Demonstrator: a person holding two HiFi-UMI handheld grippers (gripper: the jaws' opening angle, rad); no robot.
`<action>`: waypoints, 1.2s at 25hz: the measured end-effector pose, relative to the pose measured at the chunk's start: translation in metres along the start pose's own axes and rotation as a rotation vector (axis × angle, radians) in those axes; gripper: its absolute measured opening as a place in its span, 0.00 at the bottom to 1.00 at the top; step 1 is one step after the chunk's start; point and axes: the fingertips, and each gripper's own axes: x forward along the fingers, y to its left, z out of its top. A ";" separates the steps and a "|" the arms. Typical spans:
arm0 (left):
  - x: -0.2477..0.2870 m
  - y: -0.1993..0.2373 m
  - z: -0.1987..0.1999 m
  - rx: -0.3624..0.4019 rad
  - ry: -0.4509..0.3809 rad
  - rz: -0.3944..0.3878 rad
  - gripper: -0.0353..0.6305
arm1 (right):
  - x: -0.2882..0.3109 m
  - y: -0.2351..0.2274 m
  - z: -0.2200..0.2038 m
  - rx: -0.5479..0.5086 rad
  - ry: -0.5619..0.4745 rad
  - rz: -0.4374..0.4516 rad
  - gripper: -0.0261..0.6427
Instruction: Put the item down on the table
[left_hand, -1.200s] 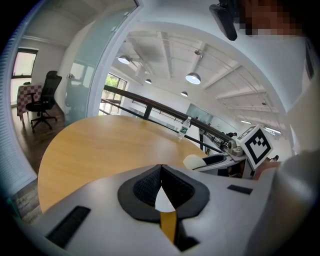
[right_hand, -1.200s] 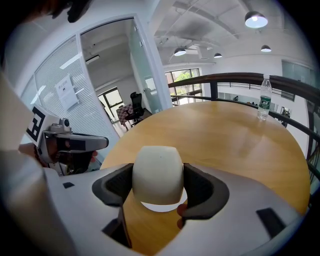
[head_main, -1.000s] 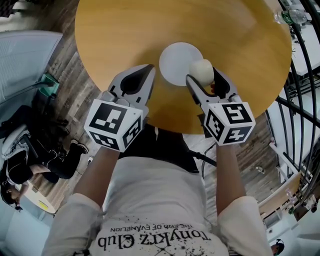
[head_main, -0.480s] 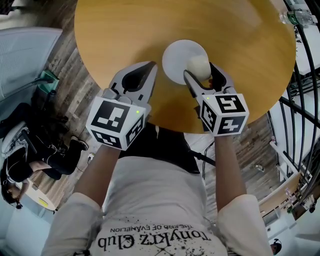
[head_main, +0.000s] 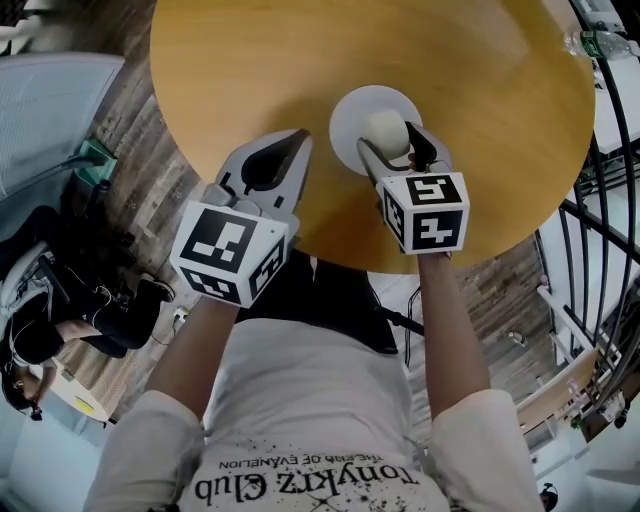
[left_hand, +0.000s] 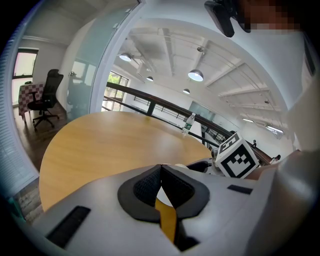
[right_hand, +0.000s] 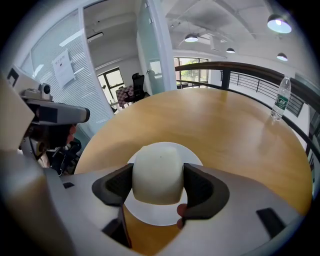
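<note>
A cream-white rounded item (right_hand: 158, 171), like a bun or an upturned cup, is clamped between the pads of my right gripper (right_hand: 159, 185). It hangs over a white round plate (head_main: 349, 115) that lies on the round wooden table (head_main: 250, 70). From the head view the item (head_main: 386, 130) sits over the plate's near right part, with the right gripper (head_main: 390, 150) behind it. Whether it touches the plate I cannot tell. My left gripper (head_main: 290, 150) hovers over the table's near edge, left of the plate, its pads (left_hand: 145, 184) pressed together with nothing between them.
A plastic water bottle (right_hand: 281, 98) stands at the table's far right edge, by a black railing (right_hand: 250, 67). A grey sofa (head_main: 45, 110) and bags on the floor (head_main: 70, 290) lie to the left. An office chair (left_hand: 44, 97) stands beyond the table.
My right gripper has carried the item leftward and forward, from beside the plate's right rim to over the plate. The left gripper has hardly moved.
</note>
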 end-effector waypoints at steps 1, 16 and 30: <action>-0.001 0.001 0.000 -0.001 0.000 0.000 0.09 | 0.002 0.000 -0.001 -0.006 0.009 -0.004 0.52; -0.013 0.015 -0.005 -0.017 0.000 0.004 0.09 | 0.027 -0.001 -0.014 -0.062 0.106 -0.078 0.52; -0.024 0.012 -0.007 -0.022 -0.012 0.019 0.09 | 0.025 -0.002 -0.020 -0.081 0.122 -0.056 0.52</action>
